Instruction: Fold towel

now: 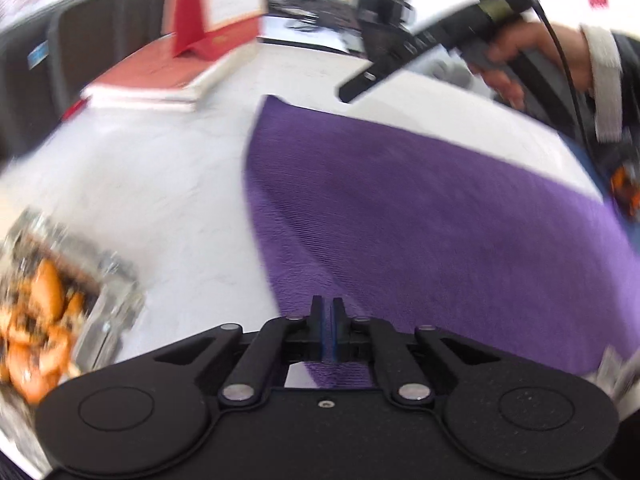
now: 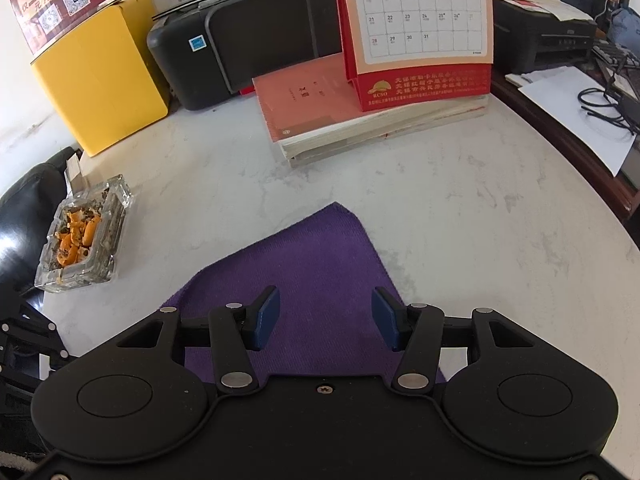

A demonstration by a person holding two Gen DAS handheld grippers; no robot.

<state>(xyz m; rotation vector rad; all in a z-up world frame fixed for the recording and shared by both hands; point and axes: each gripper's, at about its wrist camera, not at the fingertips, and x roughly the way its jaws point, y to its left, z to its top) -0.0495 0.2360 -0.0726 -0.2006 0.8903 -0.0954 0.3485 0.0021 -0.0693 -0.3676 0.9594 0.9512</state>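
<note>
A purple towel lies flat on the white marble table. My left gripper is shut, its tips pressed together on the towel's near left edge, and the cloth seems pinched between them. This view is blurred. In the right wrist view the towel shows one corner pointing away. My right gripper hovers open just above it, with cloth under the gap and no pad touching it. A hand holds that gripper at the far right of the left wrist view.
A glass ashtray full of orange scraps stands left of the towel. Behind are a stack of books with a desk calendar, a black printer and a yellow box. The table's rounded edge runs at the right.
</note>
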